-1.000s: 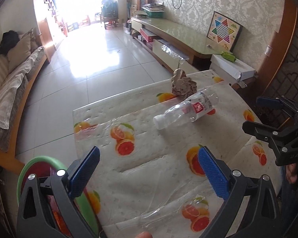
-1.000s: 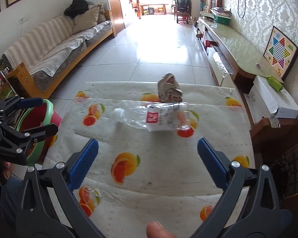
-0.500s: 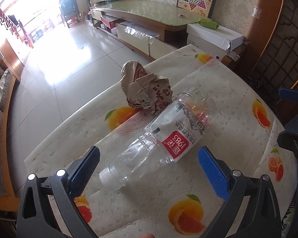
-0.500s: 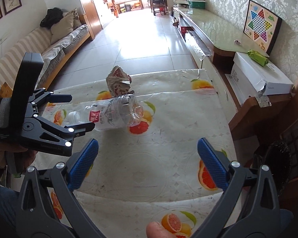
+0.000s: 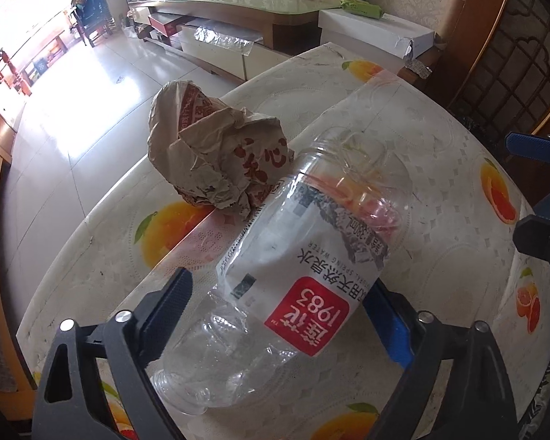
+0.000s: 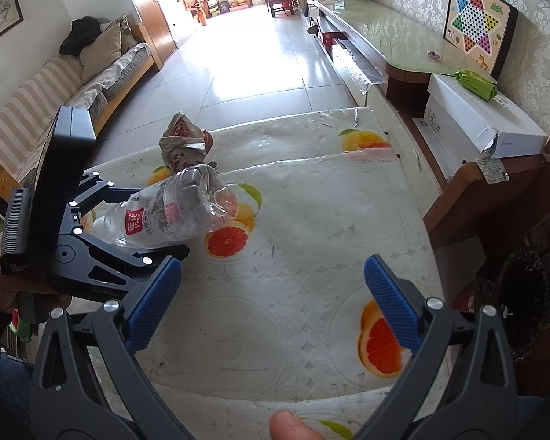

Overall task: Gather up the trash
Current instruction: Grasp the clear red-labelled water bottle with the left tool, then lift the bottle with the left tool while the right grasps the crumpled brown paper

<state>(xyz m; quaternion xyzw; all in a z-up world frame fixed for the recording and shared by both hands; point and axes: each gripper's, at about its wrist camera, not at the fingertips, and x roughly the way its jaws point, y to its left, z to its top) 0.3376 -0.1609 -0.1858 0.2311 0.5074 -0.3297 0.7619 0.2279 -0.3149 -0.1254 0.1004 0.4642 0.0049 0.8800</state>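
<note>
An empty clear plastic water bottle (image 5: 297,278) with a red and white label lies on its side on the fruit-print table (image 5: 440,220). My left gripper (image 5: 282,315) is open, its blue pads on either side of the bottle's neck end; the jaws stand wide and do not squeeze it. A crumpled brown paper bag (image 5: 216,157) lies just behind the bottle. In the right wrist view the bottle (image 6: 172,216) and the bag (image 6: 183,143) are at the left, with the left gripper (image 6: 128,227) around the bottle. My right gripper (image 6: 273,300) is open and empty over the table.
A low glass-topped cabinet (image 6: 385,33) and a white box (image 6: 476,117) stand right of the table. A striped sofa (image 6: 55,88) runs along the left wall. A dark wooden chair (image 6: 524,293) is at the table's right edge.
My left gripper has moved forward until the bottle lies between its open jaws. My right gripper has stayed open over the near right part of the table.
</note>
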